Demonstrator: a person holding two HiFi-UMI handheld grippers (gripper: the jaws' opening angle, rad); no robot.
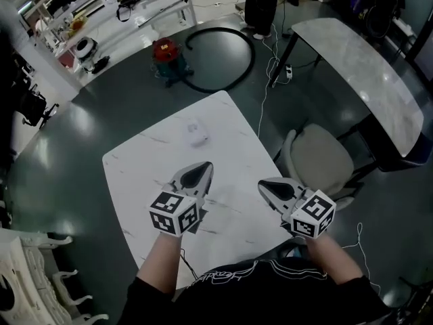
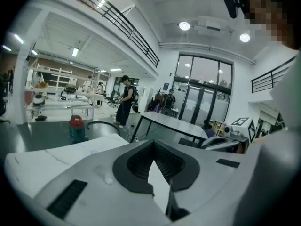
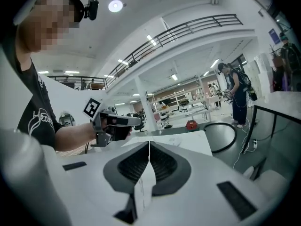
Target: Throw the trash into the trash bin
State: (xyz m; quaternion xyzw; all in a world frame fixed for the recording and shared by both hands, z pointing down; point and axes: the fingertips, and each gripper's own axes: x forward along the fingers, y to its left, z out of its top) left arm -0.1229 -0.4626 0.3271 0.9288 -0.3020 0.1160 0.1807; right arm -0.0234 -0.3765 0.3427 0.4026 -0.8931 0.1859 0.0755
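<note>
A small crumpled white piece of trash (image 1: 197, 133) lies on the white marble table (image 1: 149, 168), toward its far side. My left gripper (image 1: 203, 167) hovers over the table's middle, a short way on the near side of the trash, jaws shut with nothing between them. My right gripper (image 1: 264, 185) is over the table's right edge, also shut and empty. In the left gripper view the jaws (image 2: 153, 150) meet at the tip; the right gripper view shows the same (image 3: 149, 147). No trash bin is in sight in any view.
A beige padded chair (image 1: 323, 158) stands just right of the table. A longer marble table (image 1: 369, 80) is at the far right. A red vacuum (image 1: 165, 54) with a black hose (image 1: 233, 73) sits on the dark floor beyond. White chairs (image 1: 27, 276) are stacked at lower left. A person (image 1: 262, 2) stands far back.
</note>
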